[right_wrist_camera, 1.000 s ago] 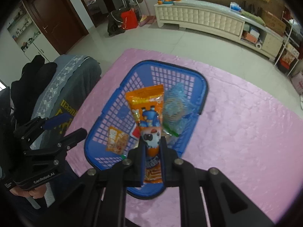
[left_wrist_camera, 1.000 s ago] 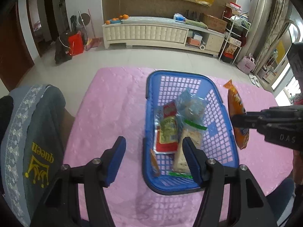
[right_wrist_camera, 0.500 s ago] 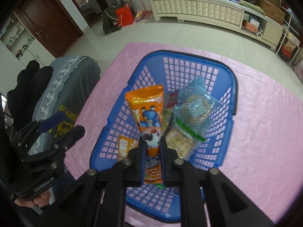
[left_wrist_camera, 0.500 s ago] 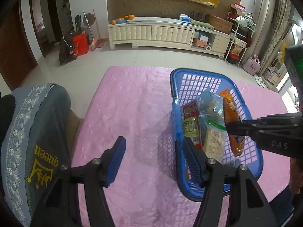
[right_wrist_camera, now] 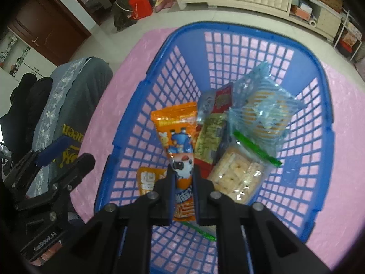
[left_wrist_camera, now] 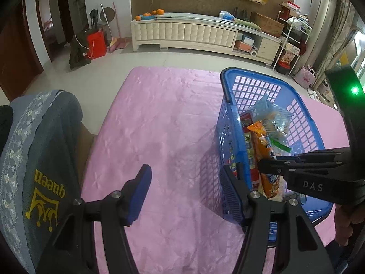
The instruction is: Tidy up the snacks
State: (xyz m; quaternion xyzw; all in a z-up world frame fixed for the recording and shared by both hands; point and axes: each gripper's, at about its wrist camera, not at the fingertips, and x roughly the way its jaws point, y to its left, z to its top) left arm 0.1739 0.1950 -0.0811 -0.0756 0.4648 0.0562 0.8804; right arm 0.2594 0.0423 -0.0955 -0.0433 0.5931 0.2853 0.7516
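Snack packet, orange, clamped in our right hand-held gripper, now lowered from beside the blue basket into it, release pending; left hand-held gripper open, empty, over worktop.

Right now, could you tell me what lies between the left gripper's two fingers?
Only bare pink tablecloth; the left gripper stands open beside the blue basket, as the left wrist view shows.

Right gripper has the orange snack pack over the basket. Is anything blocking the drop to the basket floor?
Nothing visible blocks it. The right gripper holds the orange snack pack inside the blue basket. Bare mesh lies left of it; the cracker bag and green-and-red packet lie to its right, a small orange packet below-left.
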